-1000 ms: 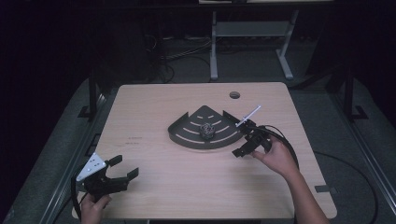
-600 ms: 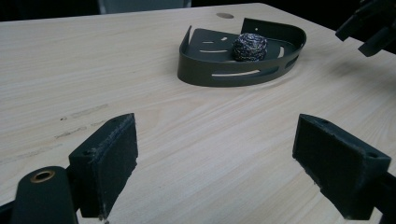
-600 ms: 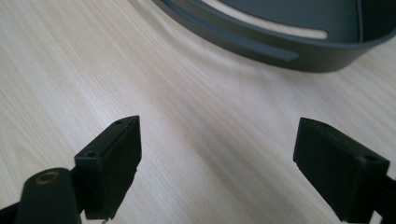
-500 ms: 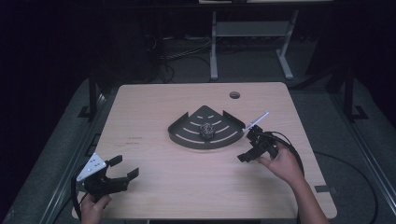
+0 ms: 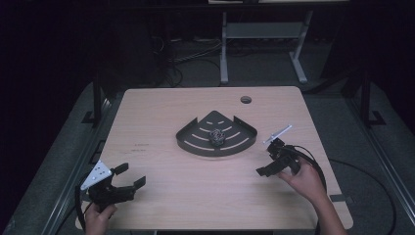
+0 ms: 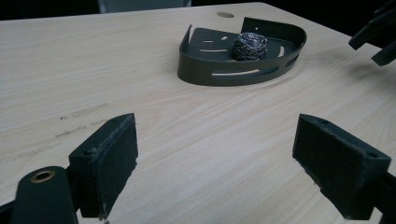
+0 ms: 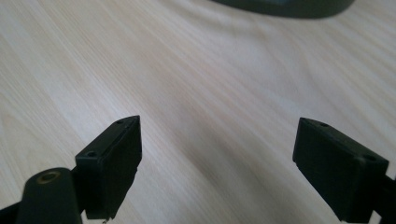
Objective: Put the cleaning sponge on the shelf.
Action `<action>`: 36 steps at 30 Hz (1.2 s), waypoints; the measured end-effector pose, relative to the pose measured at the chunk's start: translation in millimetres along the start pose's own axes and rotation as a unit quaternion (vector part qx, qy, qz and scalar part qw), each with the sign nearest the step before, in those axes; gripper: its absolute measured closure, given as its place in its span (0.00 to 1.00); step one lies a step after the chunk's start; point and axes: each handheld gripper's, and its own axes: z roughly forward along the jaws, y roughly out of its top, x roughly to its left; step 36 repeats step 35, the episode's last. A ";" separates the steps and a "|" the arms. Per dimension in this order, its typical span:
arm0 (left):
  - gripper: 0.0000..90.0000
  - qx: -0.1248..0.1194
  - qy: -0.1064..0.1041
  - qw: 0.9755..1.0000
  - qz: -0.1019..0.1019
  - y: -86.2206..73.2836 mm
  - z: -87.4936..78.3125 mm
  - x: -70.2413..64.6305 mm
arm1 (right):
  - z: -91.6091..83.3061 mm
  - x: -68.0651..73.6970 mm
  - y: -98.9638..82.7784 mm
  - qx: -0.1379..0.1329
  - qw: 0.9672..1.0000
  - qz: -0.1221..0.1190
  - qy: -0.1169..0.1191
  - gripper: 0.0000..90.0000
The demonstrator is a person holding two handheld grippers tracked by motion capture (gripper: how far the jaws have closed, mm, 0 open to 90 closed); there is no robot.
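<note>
Grippers are held low over the worktop (image 5: pixel 161 196), one at each near corner area. Nearest the person, the left gripper (image 5: pixel 129 177) is held at the near left corner of the high view, with its jaws spread wide apart and nothing between them; the grey three-cornered plate (image 5: pixel 96 174) is seen on its top. In the left gripper view, bare wood is shown between the two black pads (image 6: pixel 107 163).

Slightly farther in, the right gripper (image 5: pixel 264 161) is held by a hand (image 5: pixel 306 178) at the right side of the worktop, near the right end of the tray but apart from it. Its jaws are likewise spread wide and empty, and only wood grain is seen between them in the right gripper view, with the tray's dark wall (image 7: pixel 289 7) at the top edge.

Farther still, near the middle of the worktop, a dark fan-shaped slotted tray (image 5: pixel 195 144) is placed. A scouring ball (image 5: pixel 216 136) of dark, wiry metal is seated inside it, on the slotted floor, well apart from both grippers.

At the far edge, a round cable hole (image 5: pixel 245 99) is cut in the worktop.
</note>
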 end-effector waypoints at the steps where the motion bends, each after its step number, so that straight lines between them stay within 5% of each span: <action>1: 0.15 -0.001 0.000 1.000 0.000 -0.1 0.0 0.1 | -0.4 -0.3 -2.2 0.000 1.000 -0.001 -0.002 0.17; 25: 0.15 0.004 -0.004 1.000 0.004 -1.2 2.6 -3.2 | -12.1 -0.8 -44.0 -0.020 1.000 0.016 -0.011 0.17; 36: 0.15 0.005 -0.003 1.000 -0.001 -1.8 3.8 -3.8 | -17.4 10.7 -60.5 -0.038 0.999 0.011 -0.016 0.16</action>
